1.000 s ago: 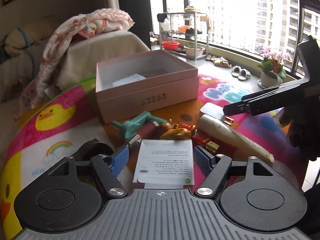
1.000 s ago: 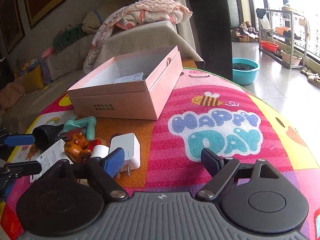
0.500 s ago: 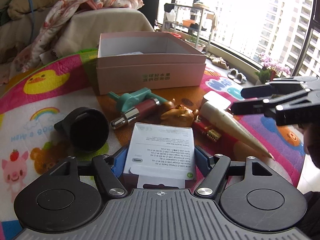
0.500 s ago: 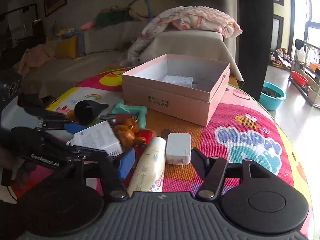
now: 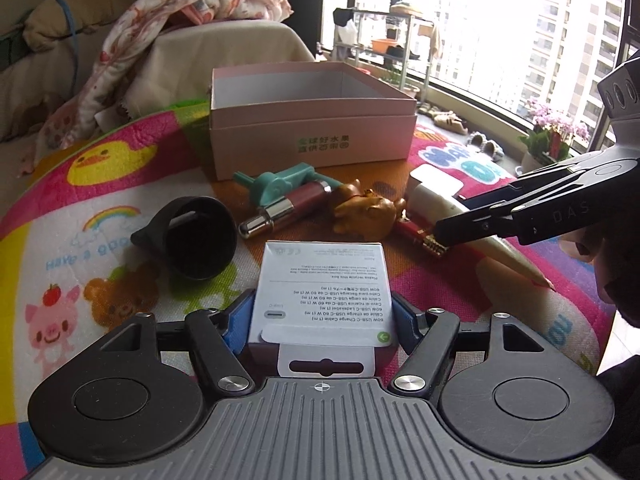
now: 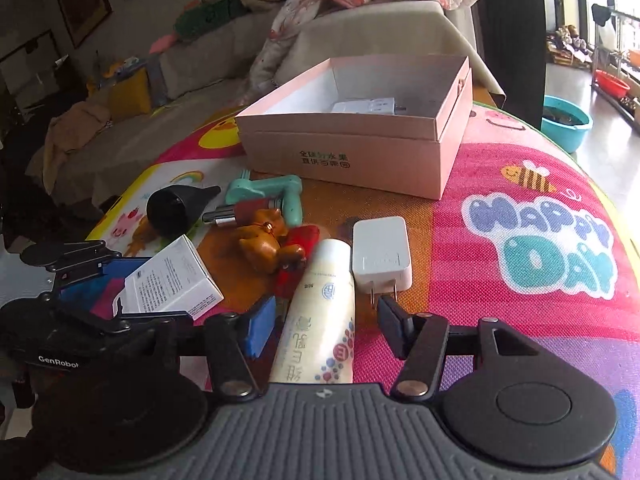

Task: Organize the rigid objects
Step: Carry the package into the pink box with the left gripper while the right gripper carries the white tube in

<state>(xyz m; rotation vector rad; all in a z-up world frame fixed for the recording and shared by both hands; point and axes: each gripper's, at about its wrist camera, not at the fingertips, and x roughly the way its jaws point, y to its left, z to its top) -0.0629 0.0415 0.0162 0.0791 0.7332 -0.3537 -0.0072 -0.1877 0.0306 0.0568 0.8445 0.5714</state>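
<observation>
A white cable box (image 5: 324, 292) sits between the blue pads (image 5: 240, 314) of my left gripper (image 5: 322, 314), which is shut on it just above the play mat. My right gripper (image 6: 324, 320) straddles a cream lotion tube (image 6: 320, 312) lying on the mat. Its jaws are closing, with small gaps still showing on both sides of the tube. An open pink box (image 6: 352, 152) stands behind the clutter, with a white item inside. Next to the tube lies a white charger (image 6: 380, 256).
On the mat (image 6: 540, 240) lie a black funnel (image 5: 196, 236), a teal tool (image 5: 280, 184), a maroon and chrome cylinder (image 5: 288, 208), a brown animal figurine (image 5: 366, 216) and a red item (image 6: 300, 240). A sofa with a blanket stands behind.
My left pads came in against the cable box. My right gripper swung left from the charger to over the lotion tube, and its jaws narrowed around it.
</observation>
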